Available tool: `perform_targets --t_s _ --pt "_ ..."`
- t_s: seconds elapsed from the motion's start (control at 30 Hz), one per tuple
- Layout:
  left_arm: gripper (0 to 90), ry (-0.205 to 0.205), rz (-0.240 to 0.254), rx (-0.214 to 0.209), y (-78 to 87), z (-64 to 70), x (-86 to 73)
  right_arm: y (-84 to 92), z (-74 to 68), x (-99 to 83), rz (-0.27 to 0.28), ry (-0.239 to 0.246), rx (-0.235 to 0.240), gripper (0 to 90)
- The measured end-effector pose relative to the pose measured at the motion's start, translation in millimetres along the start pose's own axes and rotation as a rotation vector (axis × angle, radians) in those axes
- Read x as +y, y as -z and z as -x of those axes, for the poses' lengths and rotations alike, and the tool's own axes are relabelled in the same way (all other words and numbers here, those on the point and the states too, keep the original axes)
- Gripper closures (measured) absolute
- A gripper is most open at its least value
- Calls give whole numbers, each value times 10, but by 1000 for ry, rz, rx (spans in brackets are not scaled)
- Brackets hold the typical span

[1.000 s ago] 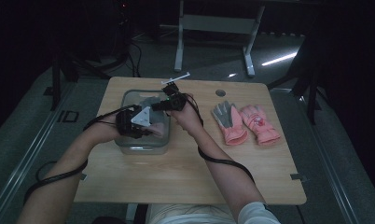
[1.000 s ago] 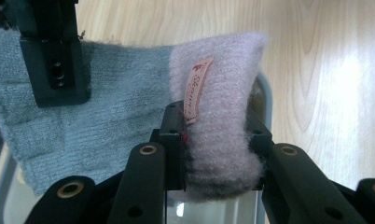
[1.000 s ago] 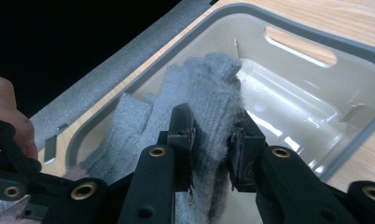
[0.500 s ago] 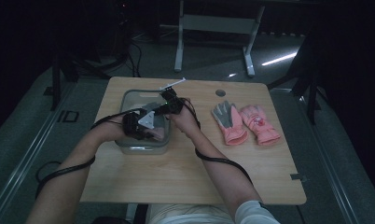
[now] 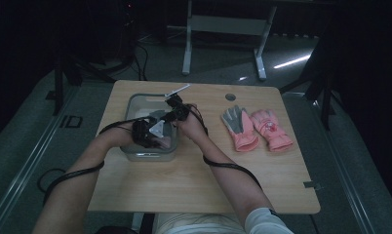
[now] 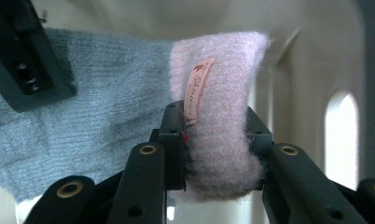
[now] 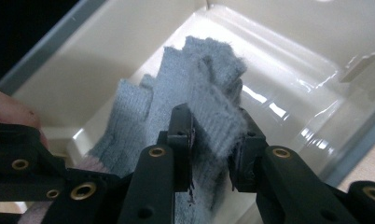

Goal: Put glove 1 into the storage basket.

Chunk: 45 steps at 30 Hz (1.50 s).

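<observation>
Both grippers (image 6: 213, 140) (image 7: 212, 149) clamping knit glove (image 7: 195, 88)

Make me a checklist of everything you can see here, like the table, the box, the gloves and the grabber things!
Surface: wooden table with a round hole near the far edge.
Job's things: clear plastic bin holding a grey and pink knit glove; its pink cuff carries a small label.
Clutter: pair of pink gloves lying flat to the right of the bin.
Grippers: left gripper shut on the pink cuff; right gripper shut on the glove's grey part, both inside the bin.
Cables: black cable trailing along each forearm.
Surroundings: dark room, grey floor, metal stand behind the table.
</observation>
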<state>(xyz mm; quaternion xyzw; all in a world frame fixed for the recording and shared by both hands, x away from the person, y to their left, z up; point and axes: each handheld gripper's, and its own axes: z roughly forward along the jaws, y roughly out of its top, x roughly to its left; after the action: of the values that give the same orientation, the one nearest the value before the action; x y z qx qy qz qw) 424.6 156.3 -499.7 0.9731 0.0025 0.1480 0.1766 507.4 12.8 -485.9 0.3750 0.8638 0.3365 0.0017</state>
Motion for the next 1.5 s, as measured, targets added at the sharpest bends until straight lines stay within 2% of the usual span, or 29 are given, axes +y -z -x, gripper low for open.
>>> perform_targets --t_s 0.2,0.3,0.33,0.43,0.63,0.73,0.77,0.8,0.87,0.9,0.93,1.0,1.07,1.13,1.27,1.3,1.4,1.43,1.5 --pt "683 -5 -16 -16 -62 -8 0 -103 12 -2 -41 12 -23 714" --pt "682 -10 -27 -28 -86 -24 11 -124 24 -1 -51 24 -35 637" --pt "682 -10 -34 -37 -97 -27 14 -124 24 -1 -51 24 -35 637" --pt "677 5 -18 -39 -95 -42 2 -105 21 18 -43 27 -28 570" --pt "618 7 -22 -22 -84 -38 16 61 28 75 26 27 -7 491" --pt "574 23 -3 -2 -29 -48 12 205 35 106 85 23 13 436" --pt "564 23 -3 -2 -29 -48 12 205 35 106 85 23 13 436" --pt "555 53 11 4 21 -61 1 330 39 129 130 26 21 385" --pt "505 86 32 8 84 -84 -12 425 52 142 155 24 34 360" --pt "488 86 32 8 84 -84 -12 475 57 148 166 25 36 343" --pt "454 122 35 23 150 -104 -19 530 64 150 179 28 41 321" --pt "441 149 43 45 230 -116 -23 599 77 143 200 21 59 274" --pt "434 182 73 61 315 -118 -22 669 97 117 216 38 84 206" --pt "421 199 92 65 383 -114 -11 727 123 84 229 37 97 203" --pt "356 243 84 89 444 -100 32 808 155 8 238 42 105 188" --pt "316 252 91 88 452 -99 42 834 167 -20 243 41 119 188" --pt "237 272 107 81 455 -94 62 846 172 -37 246 47 121 181" --pt "158 308 117 80 433 -86 129 879 190 -107 244 77 93 160" --pt "79 336 129 104 407 -76 185 893 237 -160 242 76 87 162"
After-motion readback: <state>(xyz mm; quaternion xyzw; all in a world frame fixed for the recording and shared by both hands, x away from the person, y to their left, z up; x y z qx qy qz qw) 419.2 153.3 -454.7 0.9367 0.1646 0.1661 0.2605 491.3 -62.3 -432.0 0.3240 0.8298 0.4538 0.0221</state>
